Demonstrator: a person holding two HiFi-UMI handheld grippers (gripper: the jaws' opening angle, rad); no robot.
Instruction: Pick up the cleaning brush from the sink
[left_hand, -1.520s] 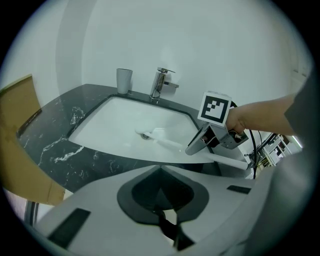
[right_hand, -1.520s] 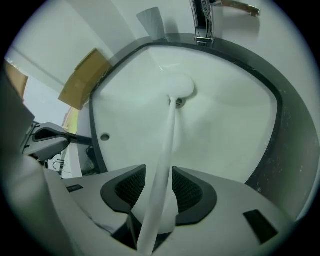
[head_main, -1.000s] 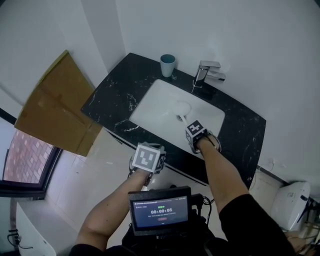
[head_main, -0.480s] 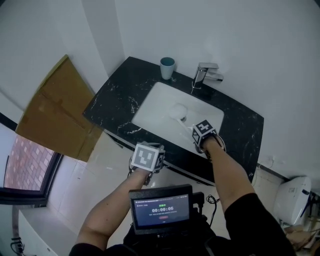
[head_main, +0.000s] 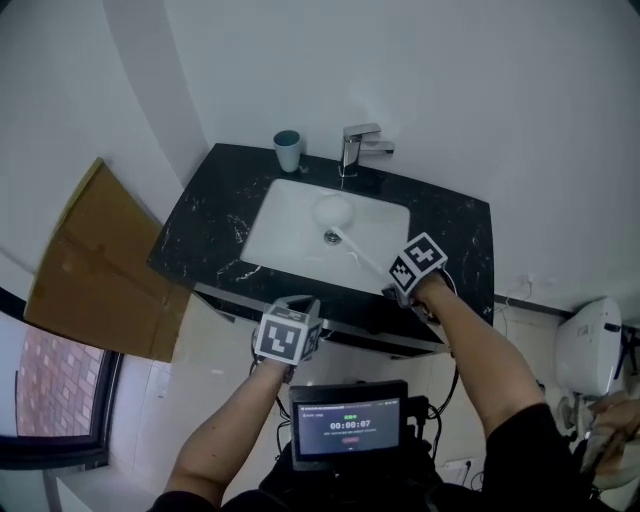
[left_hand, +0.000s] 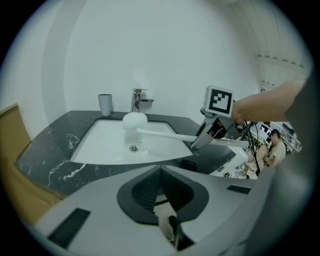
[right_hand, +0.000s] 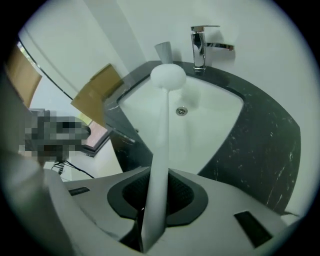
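Observation:
The cleaning brush (head_main: 334, 211) is white, with a round head and a long straight handle. It hangs tilted above the white sink (head_main: 285, 240), head over the basin near the drain. My right gripper (head_main: 393, 285) is shut on the handle's lower end at the sink's front right. In the right gripper view the handle (right_hand: 161, 150) runs up from between the jaws of my right gripper (right_hand: 150, 225) to the round head (right_hand: 168, 76). My left gripper (head_main: 303, 308) hovers in front of the counter, shut and empty. Its own view shows my left gripper (left_hand: 170, 227) low down, with the brush (left_hand: 134, 121) beyond.
A chrome faucet (head_main: 360, 146) and a teal cup (head_main: 288, 150) stand at the back of the black marble counter (head_main: 200, 230). Cardboard (head_main: 100, 265) leans at the left. A white toilet (head_main: 590, 350) is at the right. A screen (head_main: 348, 420) sits at the person's chest.
The right gripper has lifted the brush up out of the basin and drawn it back toward the front right. The left gripper has risen a little. The head view has swung.

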